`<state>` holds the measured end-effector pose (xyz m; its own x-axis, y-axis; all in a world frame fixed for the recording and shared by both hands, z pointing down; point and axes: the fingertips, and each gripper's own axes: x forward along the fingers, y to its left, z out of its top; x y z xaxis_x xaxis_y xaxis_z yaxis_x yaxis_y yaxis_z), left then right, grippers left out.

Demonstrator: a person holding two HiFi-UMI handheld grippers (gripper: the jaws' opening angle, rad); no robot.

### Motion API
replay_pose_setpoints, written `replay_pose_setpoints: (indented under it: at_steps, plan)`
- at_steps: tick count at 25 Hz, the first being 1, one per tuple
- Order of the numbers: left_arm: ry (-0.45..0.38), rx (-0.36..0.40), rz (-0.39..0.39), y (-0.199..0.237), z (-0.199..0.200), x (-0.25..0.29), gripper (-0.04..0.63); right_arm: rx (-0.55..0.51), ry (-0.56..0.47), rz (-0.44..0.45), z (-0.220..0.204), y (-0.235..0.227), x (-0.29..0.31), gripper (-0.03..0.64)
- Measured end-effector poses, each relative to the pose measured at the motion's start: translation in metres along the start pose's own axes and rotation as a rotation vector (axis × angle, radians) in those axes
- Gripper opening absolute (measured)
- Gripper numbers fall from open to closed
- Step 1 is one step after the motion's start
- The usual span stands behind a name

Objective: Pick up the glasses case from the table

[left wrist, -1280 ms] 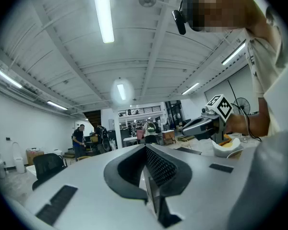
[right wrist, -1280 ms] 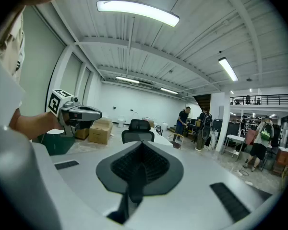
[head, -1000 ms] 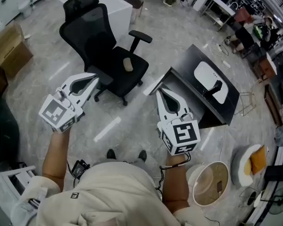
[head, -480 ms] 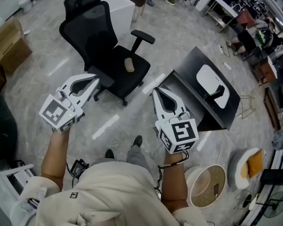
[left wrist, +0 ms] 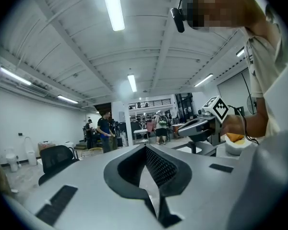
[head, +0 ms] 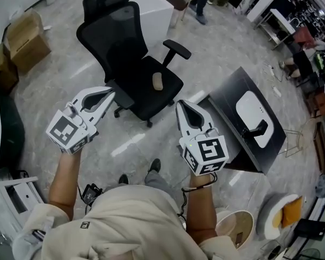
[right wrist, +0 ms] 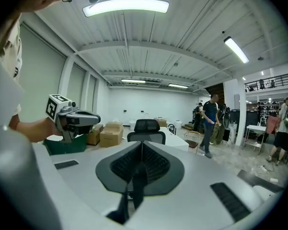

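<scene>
Over a glossy floor (head: 59, 80), the white wedge-shaped left gripper (head: 111, 92) and right gripper (head: 180, 105) hang closed, empty.

Polished grey floor (head: 54, 91); black office chair (head: 131, 64) by white cabinet (head: 151, 10); cardboard boxes (head: 26, 39) left; ceiling strip lights (right wrist: 126, 6) lit.

Black office chair (head: 119, 42) stands near cardboard box (head: 27, 39).

Black chair (head: 115, 32), black table (head: 234, 93), grey floor (head: 62, 77)
</scene>
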<state>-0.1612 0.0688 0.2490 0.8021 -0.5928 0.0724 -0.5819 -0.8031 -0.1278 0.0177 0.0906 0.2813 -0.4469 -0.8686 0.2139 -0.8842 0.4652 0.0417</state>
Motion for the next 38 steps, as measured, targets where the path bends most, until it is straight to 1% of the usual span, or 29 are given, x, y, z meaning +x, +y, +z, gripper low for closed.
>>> replay_pose_setpoints:
  at_steps: [6, 17, 22, 27, 32, 35, 38]
  plan:
    - [0.053, -0.009, 0.066, 0.002, -0.003, 0.038, 0.014, 0.002, -0.004, 0.063, -0.001, -0.045, 0.023, 0.025]
    - [0.075, 0.007, 0.127, 0.000, 0.000, 0.084, 0.014, 0.005, -0.009, 0.142, -0.005, -0.099, 0.045, 0.023]
    - [0.125, 0.002, 0.158, -0.006, -0.003, 0.099, 0.014, -0.002, -0.008, 0.169, -0.010, -0.118, 0.050, 0.023]
    - [0.114, 0.014, 0.155, -0.009, -0.002, 0.115, 0.014, 0.015, -0.012, 0.174, -0.014, -0.135, 0.053, 0.024]
    - [0.115, 0.011, 0.134, -0.004, -0.006, 0.134, 0.014, 0.032, -0.005, 0.144, -0.021, -0.154, 0.057, 0.023]
    - [0.109, 0.004, 0.098, 0.004, -0.011, 0.150, 0.014, 0.039, 0.006, 0.110, -0.024, -0.165, 0.061, 0.024]
    - [0.094, -0.001, 0.043, 0.014, -0.017, 0.174, 0.014, 0.040, 0.018, 0.058, -0.024, -0.181, 0.065, 0.023]
